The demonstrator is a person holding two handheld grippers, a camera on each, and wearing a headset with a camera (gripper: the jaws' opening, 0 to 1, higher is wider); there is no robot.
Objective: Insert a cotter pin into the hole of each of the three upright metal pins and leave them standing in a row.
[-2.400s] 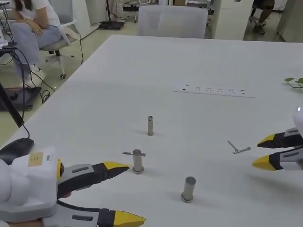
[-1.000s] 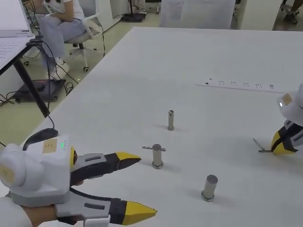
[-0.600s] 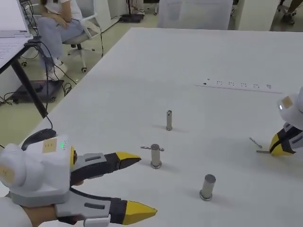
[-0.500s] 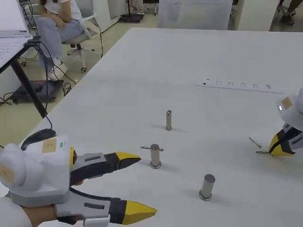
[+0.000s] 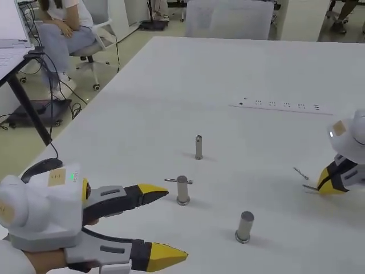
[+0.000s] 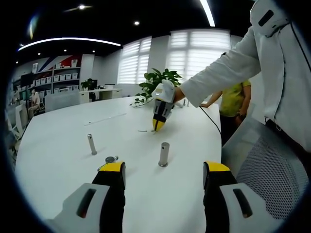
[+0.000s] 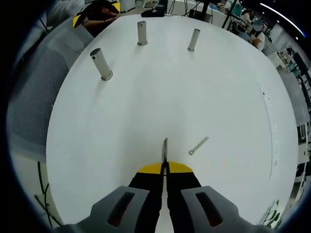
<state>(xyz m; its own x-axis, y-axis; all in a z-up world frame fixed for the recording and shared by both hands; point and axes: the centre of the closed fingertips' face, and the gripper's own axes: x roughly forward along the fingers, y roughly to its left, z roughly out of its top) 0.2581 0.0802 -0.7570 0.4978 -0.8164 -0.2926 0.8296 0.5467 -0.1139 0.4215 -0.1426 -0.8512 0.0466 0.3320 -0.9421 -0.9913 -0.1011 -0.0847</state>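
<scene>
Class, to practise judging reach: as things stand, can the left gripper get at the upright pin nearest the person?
Probably yes. The left gripper is open, and the near pin stands ahead of its jaws with bare table between; the pin with the cotter stands off to the side.

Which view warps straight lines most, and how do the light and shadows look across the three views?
Head view: even light, table edge straight, only a faint soft shadow at the near pin. Left gripper view: fisheye, windows blown out, ceiling light strip curved. Right gripper view: warps most, the table bulges round and the power strip bows.
</scene>
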